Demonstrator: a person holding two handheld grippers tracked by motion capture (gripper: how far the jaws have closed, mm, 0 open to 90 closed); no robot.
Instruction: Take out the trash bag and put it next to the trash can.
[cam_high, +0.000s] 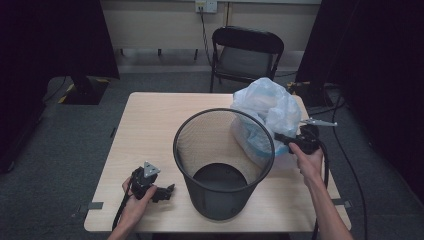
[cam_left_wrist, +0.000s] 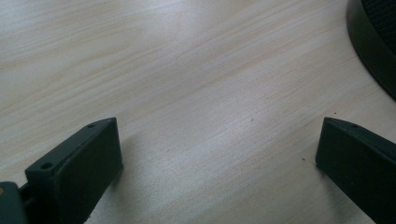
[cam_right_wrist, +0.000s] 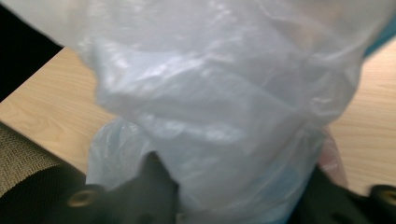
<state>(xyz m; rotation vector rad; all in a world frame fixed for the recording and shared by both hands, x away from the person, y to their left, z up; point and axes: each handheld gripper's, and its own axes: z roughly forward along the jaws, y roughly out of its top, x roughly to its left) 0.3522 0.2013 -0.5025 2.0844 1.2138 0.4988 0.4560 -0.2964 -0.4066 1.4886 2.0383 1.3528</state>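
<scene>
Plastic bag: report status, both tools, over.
Right tool shut on plastic bag, bag bunched behind the mesh bin. Left tool open, resting on table. Bin rim stands between bag and opening.

Plastic bag (cam_right_wrist: 219, 112) blurred, hides tong tips; wastebasket (cam_left_wrist: 373, 42) cut off at edge.

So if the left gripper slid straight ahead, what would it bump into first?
Most likely the black mesh bin. The left gripper lies low on the table, fingers wide apart and pointing towards the bin's base. In the left gripper view that base sits off to one side, so it might only graze it.
</scene>
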